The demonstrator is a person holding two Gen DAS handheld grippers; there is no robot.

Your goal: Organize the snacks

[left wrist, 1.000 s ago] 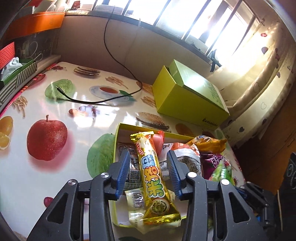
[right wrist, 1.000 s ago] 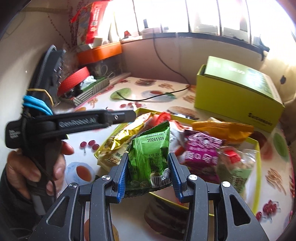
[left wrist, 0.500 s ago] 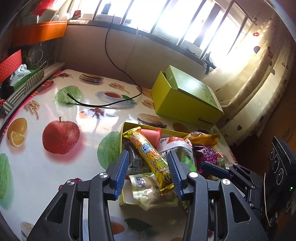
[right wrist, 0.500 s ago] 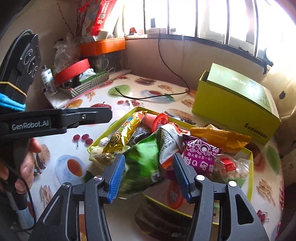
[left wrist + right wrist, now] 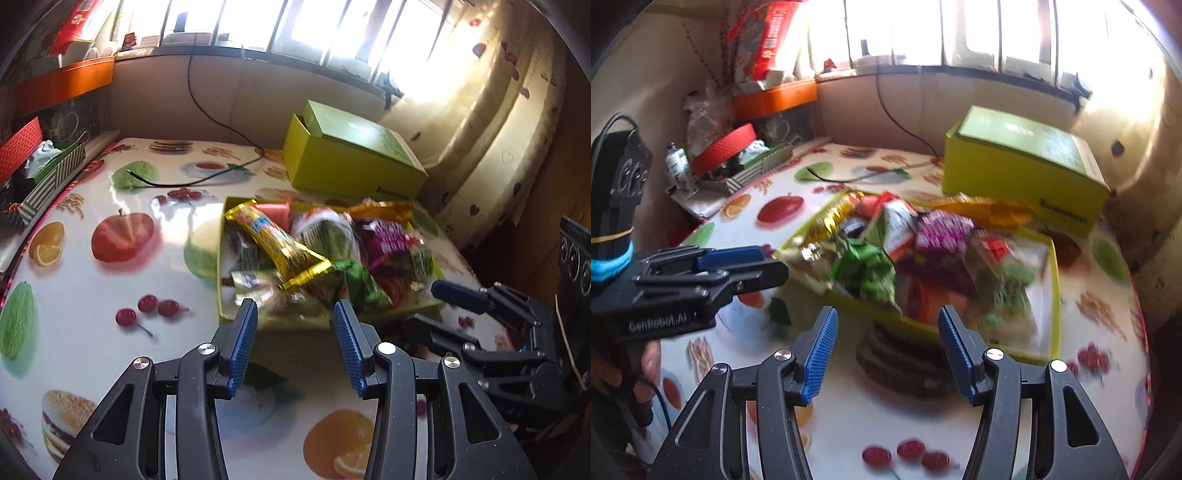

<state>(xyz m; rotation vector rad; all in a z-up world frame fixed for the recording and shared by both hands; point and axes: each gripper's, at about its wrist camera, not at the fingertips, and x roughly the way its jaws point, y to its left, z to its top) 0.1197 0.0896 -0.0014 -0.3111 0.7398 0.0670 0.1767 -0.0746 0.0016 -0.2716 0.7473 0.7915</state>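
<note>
On the bench [image 5: 92, 302], covered in a fruit-print cloth, a shallow yellow-green tray [image 5: 221, 266] holds a loose heap of snacks. Along its left side lies a long yellow wrapped bar [image 5: 275, 242], tilted across a dark packet [image 5: 242, 251] and a pale clear-wrapped packet [image 5: 258, 291] that reaches the near corner. Beside the bar sit a red piece [image 5: 275, 211], a white and green pouch [image 5: 325, 232], a crumpled green bag [image 5: 866, 264], a purple packet [image 5: 942, 229] and an orange bag [image 5: 990, 208] at the far edge; a clear bag with a red label [image 5: 1004, 266] fills the right end. Motion blur hides the finer detail.

Behind the tray, well apart from it, stands a closed lime-green box [image 5: 354, 162], and a black cable [image 5: 207, 177] trails over the cloth to its left.

Both grippers hover over the cloth just short of the tray's near rim. The left gripper [image 5: 295, 343] has its jaws apart with nothing between them, and the right gripper [image 5: 888, 350] likewise has its jaws wide and bare.
</note>
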